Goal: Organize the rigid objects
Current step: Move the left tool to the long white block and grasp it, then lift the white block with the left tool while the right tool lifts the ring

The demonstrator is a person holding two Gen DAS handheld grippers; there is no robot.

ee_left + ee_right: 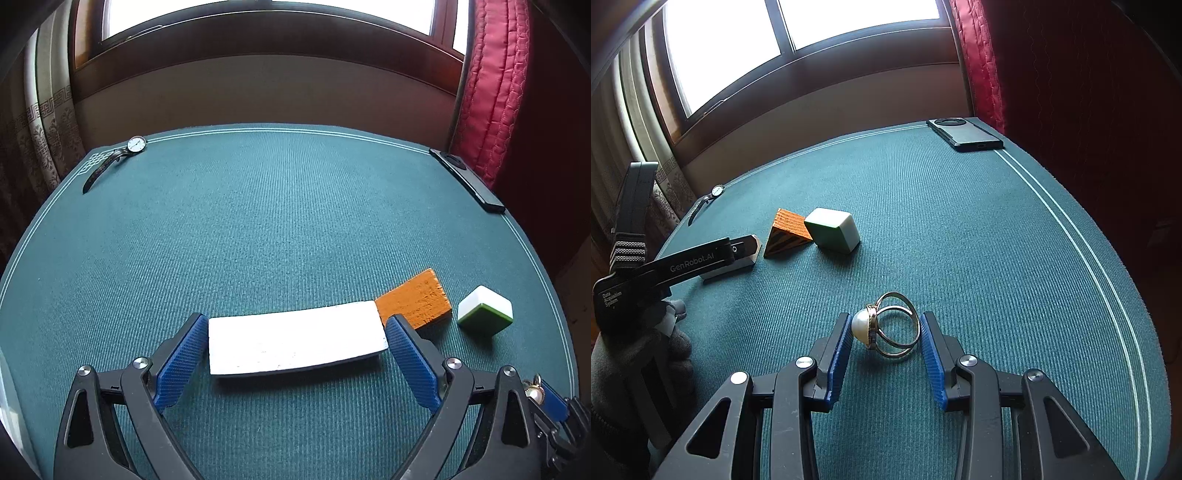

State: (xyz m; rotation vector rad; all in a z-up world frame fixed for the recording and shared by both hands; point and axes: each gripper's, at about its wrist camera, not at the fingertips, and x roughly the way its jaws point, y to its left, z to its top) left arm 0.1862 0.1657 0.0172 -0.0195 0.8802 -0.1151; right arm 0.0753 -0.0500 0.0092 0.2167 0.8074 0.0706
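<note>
A flat white block (295,338) lies crosswise on the green felt table (277,221). My left gripper (296,318) is shut on it, one blue pad against each short end. Its right end touches an orange block (413,297), and a white and green tile (485,308) stands just right of that. In the right wrist view, my right gripper (885,316) is shut on a pearl ring (886,326), low over the felt. The pearl presses the left pad and the band meets the right pad. The orange block (786,232) and tile (833,230) sit ahead to the left.
A wristwatch (129,147) lies at the far left edge of the table and a black phone (467,179) at the far right edge. A red quilted curtain (491,92) hangs at the right. A gloved hand (646,350) holds the left tool.
</note>
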